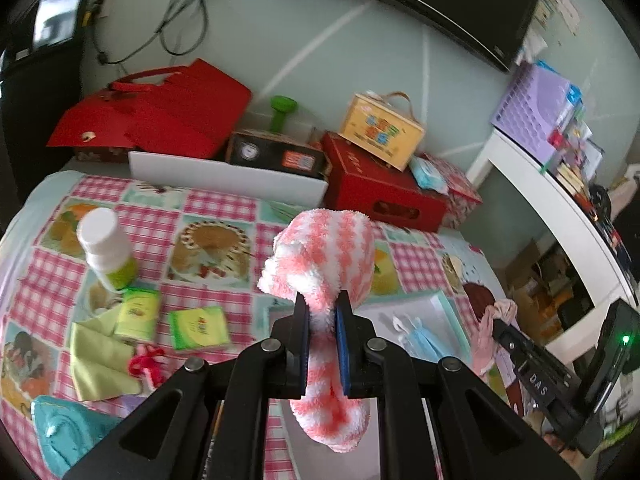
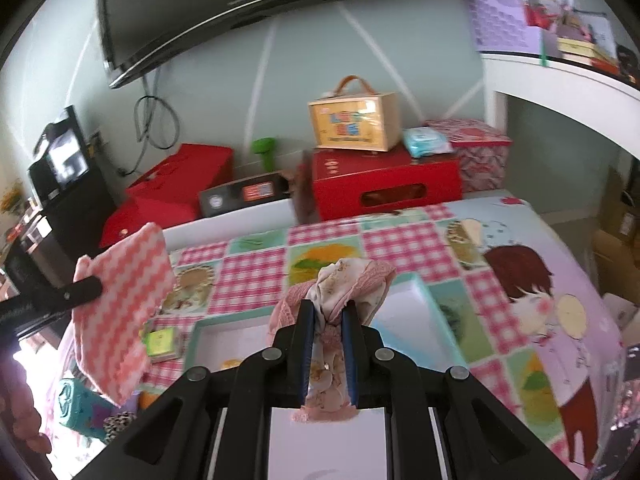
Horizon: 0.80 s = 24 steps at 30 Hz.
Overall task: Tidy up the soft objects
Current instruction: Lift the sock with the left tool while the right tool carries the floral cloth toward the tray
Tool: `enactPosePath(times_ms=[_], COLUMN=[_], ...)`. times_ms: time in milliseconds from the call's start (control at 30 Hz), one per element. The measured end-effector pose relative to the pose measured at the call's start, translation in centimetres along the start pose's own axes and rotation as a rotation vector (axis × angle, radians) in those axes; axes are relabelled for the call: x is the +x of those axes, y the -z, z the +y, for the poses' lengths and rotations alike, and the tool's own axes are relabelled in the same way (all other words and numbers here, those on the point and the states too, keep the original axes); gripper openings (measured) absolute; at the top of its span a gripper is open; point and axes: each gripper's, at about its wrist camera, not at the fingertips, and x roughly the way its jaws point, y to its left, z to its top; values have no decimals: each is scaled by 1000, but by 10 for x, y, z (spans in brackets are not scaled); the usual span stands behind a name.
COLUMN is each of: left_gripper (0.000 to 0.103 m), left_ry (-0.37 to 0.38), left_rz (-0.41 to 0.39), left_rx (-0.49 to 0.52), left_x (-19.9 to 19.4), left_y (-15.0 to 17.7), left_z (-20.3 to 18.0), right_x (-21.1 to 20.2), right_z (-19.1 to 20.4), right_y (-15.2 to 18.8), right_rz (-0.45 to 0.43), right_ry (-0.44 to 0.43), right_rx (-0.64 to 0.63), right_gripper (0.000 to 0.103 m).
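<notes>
Grippers [image 1: 322,316] two [image 2: 329,316], each clamping one soft cloth [image 1: 324,256].

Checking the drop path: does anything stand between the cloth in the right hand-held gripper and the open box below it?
Nothing visible does. The right hand-held gripper holds the pale pink cloth above the open white box, whose bare floor lies just beyond.

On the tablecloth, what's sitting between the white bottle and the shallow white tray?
Left wrist view: two green tissue packs lie between the white bottle and the tray; beyond them, bare checkered cloth.
</notes>
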Motion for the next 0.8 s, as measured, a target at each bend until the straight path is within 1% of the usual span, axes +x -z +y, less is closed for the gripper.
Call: enactPosePath(times_ms=[200,467,600,733,800], left_gripper=[12,12,12,12,12], left_ry=[33,64,61,61,59], left_rz=[52,121,178,261,300], left_rx=[45,82,98,97,96], left_x=[19,45,67,92,103], left_y=[10,25,36,50,57], left_z=[-22,-38,-45,-49,-52], right_x=[6,33,49,69,74], right_z=[-13,-22,-29,-35,-36], right_y=[4,20,32,46,50], right_rz=[37,176,255,340,365], right_ry=[53,115,145,159,178], right_rx=[9,12,15,21,11], right_gripper=[15,15,15,15,15])
